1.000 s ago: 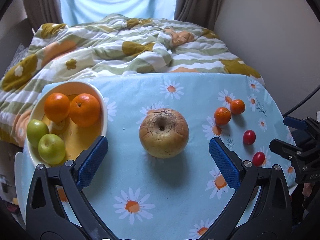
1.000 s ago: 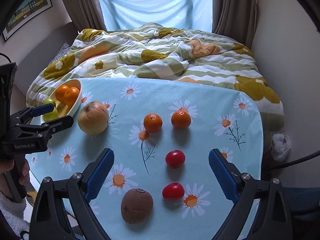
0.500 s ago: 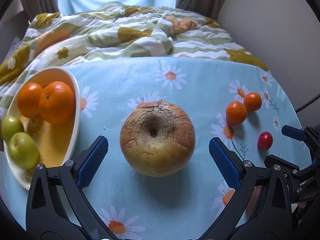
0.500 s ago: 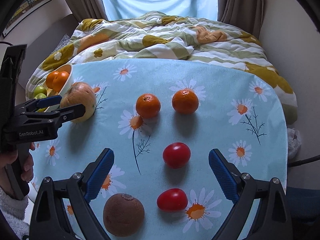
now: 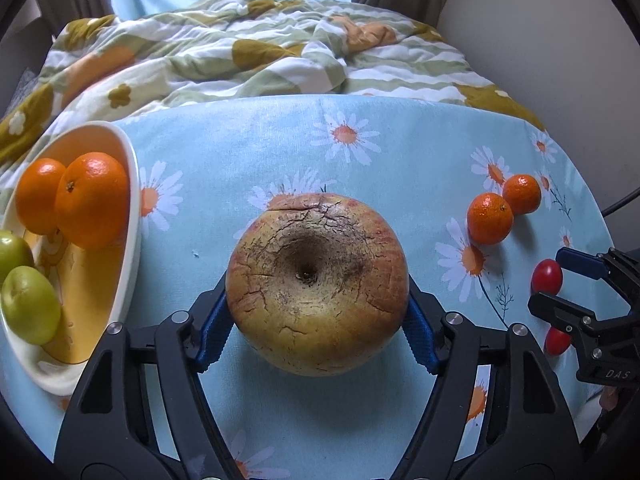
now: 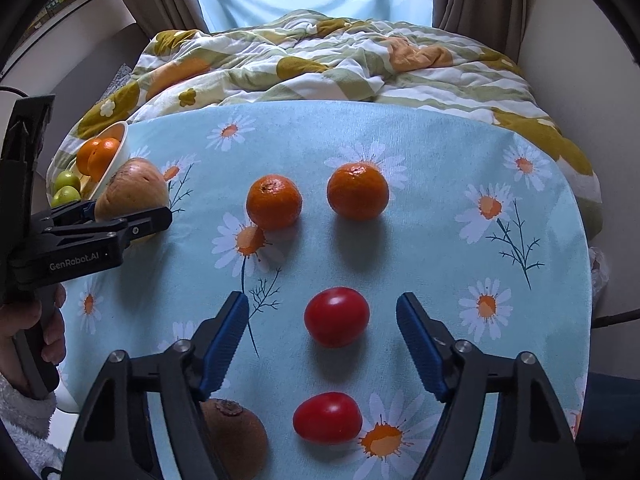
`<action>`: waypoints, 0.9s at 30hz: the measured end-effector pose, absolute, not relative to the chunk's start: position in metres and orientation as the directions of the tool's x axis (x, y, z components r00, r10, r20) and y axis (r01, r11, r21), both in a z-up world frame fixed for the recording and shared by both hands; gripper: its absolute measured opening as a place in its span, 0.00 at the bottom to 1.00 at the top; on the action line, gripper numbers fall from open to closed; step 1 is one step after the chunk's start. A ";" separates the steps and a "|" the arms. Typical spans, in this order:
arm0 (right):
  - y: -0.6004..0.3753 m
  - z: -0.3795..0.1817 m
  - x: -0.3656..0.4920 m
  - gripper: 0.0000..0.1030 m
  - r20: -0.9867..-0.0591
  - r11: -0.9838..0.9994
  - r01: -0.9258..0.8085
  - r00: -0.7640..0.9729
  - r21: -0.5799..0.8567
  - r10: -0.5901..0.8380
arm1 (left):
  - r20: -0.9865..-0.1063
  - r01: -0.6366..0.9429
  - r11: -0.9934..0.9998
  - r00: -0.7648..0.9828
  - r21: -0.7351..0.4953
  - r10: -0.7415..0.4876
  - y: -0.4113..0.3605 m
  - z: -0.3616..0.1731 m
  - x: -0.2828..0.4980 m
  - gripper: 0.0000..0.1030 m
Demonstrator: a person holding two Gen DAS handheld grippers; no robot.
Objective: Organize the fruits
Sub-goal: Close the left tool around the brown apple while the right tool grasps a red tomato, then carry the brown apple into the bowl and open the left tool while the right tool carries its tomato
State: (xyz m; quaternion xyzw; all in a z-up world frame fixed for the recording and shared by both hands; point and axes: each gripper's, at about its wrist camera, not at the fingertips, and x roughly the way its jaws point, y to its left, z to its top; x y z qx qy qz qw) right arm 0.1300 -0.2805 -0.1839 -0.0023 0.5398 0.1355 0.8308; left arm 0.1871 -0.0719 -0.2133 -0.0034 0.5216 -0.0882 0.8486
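Note:
A large cracked yellow-red apple [image 5: 316,284] sits on the daisy tablecloth. My left gripper [image 5: 318,320] is closed around it, blue pads pressing both sides; the apple also shows in the right wrist view [image 6: 132,192]. A cream bowl [image 5: 132,216] to the left holds two oranges [image 5: 90,200] and two green fruits [image 5: 30,304]. My right gripper [image 6: 322,320] is open over the table, with one red tomato [image 6: 336,316] between its fingers and another tomato [image 6: 327,418] nearer. Two mandarins [image 6: 274,202] [image 6: 357,191] lie beyond. A brown kiwi [image 6: 234,432] lies at the lower left.
A rumpled flowered quilt [image 5: 240,52] lies on the bed behind the table. Curtains and a window are at the back. The table's right edge [image 6: 584,280] drops off next to a wall. The left gripper's body [image 6: 80,236] stands at the left of the right wrist view.
My left gripper moved forward and closed its fingers on the apple. My right gripper moved forward over the tomatoes and narrowed its opening.

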 end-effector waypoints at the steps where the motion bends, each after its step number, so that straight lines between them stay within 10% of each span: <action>1: -0.281 -0.185 0.131 0.66 -0.898 0.963 -0.230 0.379 0.141 0.222 | -0.885 0.146 0.985 0.440 -0.097 -0.152 -0.072 -0.213 0.187 0.77; 15: -0.273 -0.192 0.134 0.30 -0.906 0.956 -0.277 0.372 0.099 0.202 | -0.889 0.123 0.988 0.436 -0.090 -0.136 -0.063 -0.213 0.166 0.77; 27: -0.270 -0.174 0.133 0.30 -0.886 0.945 -0.309 0.401 0.108 0.232 | -0.882 0.091 0.990 0.453 -0.104 -0.134 -0.053 -0.198 0.146 0.77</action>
